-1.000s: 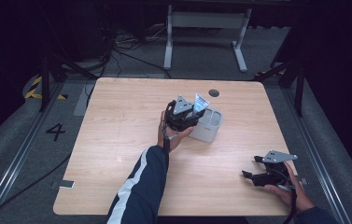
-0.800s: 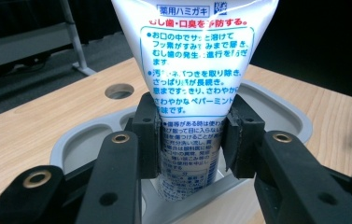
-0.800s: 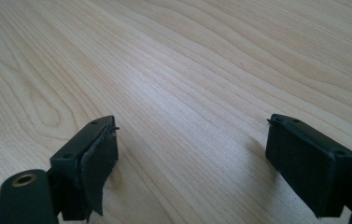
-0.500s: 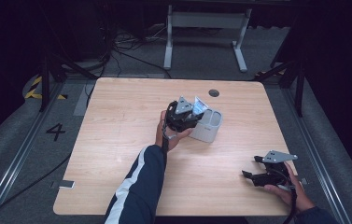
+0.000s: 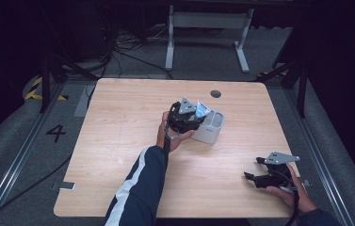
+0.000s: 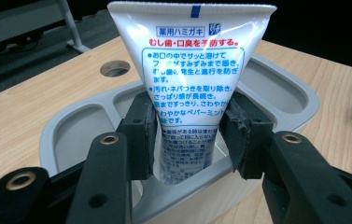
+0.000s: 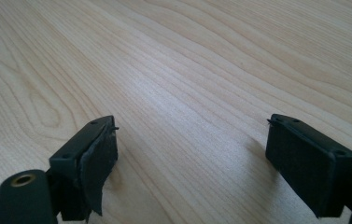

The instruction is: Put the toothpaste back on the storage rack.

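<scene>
A white toothpaste tube point(image 6: 192, 70) with blue and red print stands cap down in the middle slot of a grey compartment holder point(image 6: 281, 88). My left gripper point(image 6: 190, 130) has its jaws on either side of the tube. They have just been opening a little, and the pads still touch the tube's edges. From above, the left gripper point(image 5: 191, 120) is at the holder point(image 5: 213, 131) near the table's middle, with the tube point(image 5: 202, 109) sticking up. My right gripper point(image 5: 253, 168) rests at the table's front right. In its own view the right gripper point(image 7: 192, 154) is open over bare wood.
A round cable hole point(image 5: 215, 93) lies in the tabletop behind the holder. A white desk frame point(image 5: 208, 23) and loose cables are on the floor beyond the table's far edge. Dark rails run along both sides.
</scene>
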